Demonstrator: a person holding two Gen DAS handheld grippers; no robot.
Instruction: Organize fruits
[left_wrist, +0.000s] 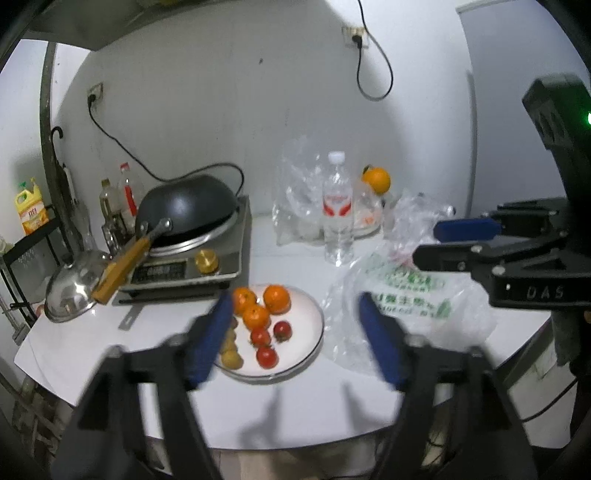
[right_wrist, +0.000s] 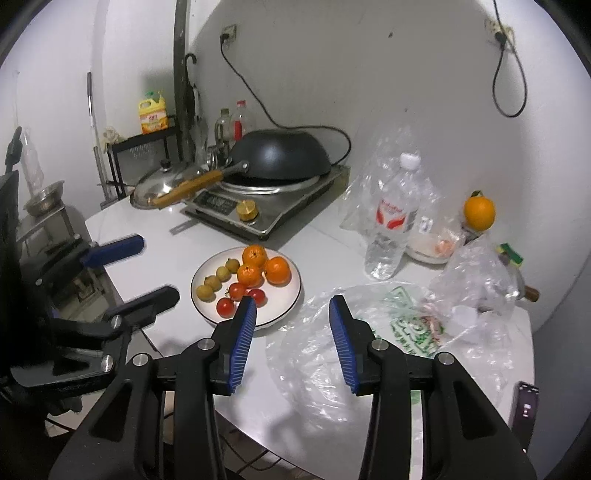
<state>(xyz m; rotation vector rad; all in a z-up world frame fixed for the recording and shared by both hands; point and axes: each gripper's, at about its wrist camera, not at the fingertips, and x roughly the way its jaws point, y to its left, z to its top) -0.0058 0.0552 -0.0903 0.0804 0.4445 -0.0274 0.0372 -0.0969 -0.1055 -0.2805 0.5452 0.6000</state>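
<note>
White plate (right_wrist: 291, 295), centre frame, holds sorted fruit | left gripper (left_wrist: 291, 332) wide, empty | right gripper (right_wrist: 291, 317) narrower, empty | risk: snagging plastic bag (right_wrist: 369, 332), jolting plate.

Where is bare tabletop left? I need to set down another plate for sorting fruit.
The near edge of the table, in front of the plate and left of the plastic bags, is bare. So is a strip between the plate and the induction cooker. The right side is crowded: bags, water bottle, bowl.
</note>
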